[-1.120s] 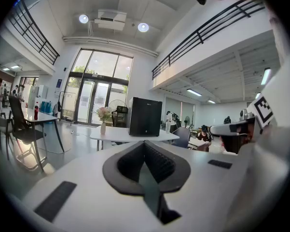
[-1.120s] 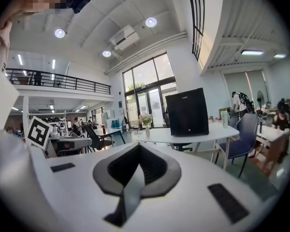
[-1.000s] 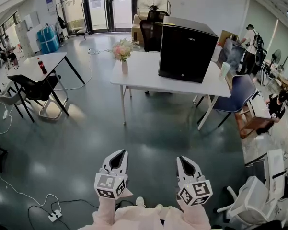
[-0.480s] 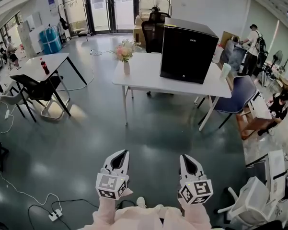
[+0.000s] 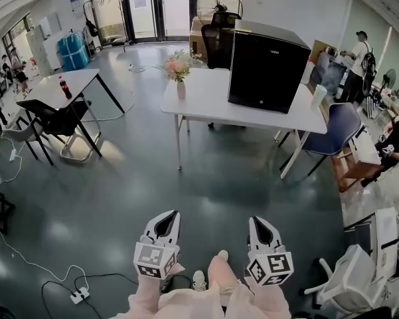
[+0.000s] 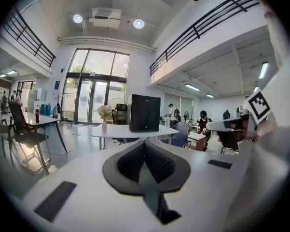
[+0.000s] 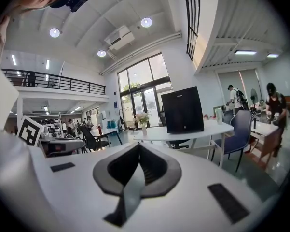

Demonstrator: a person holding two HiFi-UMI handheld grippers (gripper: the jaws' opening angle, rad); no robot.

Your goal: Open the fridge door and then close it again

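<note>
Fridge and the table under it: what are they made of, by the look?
Fridge: smooth black casing with a faint sheen, likely painted metal or plastic; can't tell which. Table: flat white matte top, probably laminate; thin straight white legs, probably painted metal.

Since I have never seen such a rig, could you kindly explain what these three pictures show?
No robot here: a person holds the left tongs and the right tongs, one in each hand, both shut and empty. The downward picture comes from a camera on the person's head. The other two come from cameras riding on each pair of tongs, looking along its jaws. Ahead, a white table carries a black fridge with its door closed, a vase of flowers and a cup.
</note>
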